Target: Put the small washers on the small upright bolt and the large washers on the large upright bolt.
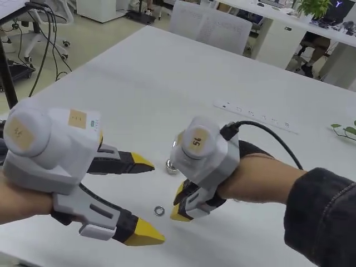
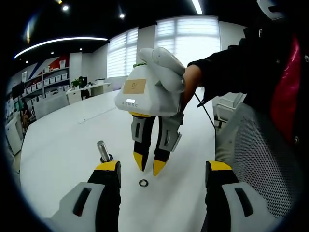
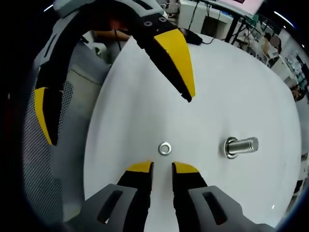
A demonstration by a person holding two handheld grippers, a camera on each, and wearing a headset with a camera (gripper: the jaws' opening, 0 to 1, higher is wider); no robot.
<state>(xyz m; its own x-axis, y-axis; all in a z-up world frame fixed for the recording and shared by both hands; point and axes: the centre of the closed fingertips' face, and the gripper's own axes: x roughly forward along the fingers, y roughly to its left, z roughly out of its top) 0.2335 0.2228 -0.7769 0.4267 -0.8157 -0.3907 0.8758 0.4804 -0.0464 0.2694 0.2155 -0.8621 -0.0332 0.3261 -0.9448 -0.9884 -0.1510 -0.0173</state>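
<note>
Washer (image 1: 159,210), one small metal ring, lies flat on the white tabletop (image 1: 167,94), apart from the upright bolt (image 1: 172,166) that stands near it. At the bolt's foot sits a wider shiny ring; whether that is a washer or part of the bolt I cannot tell. In the right gripper view the washer lies just ahead of the narrow gap between the tips, touching neither.

The right gripper (image 3: 163,167) points steeply down at the tabletop with its jaws drawn close, a slim gap left between them and nothing held. A black cable (image 1: 267,132) runs from its body over the person's wrist, and a dark sleeve (image 1: 322,217) covers the forearm. The left gripper (image 1: 158,201) comes in low from the side, its jaws spread wide and holding nothing. In the head view the washer lies between its nearer tip and the right gripper's tips, while the bolt stands just beyond its farther tip.

The tabletop is smooth, matte and pale, with a long white socket strip (image 1: 253,115) set toward its far side and a few green leaves (image 1: 347,130) at its right edge. Behind it stand a grey mesh chair (image 1: 208,25), more white desks and a potted plant (image 1: 314,6). The left gripper view shows an office with wide bright windows (image 2: 188,36), wall shelves (image 2: 50,77) and a curved ceiling light (image 2: 63,42).
</note>
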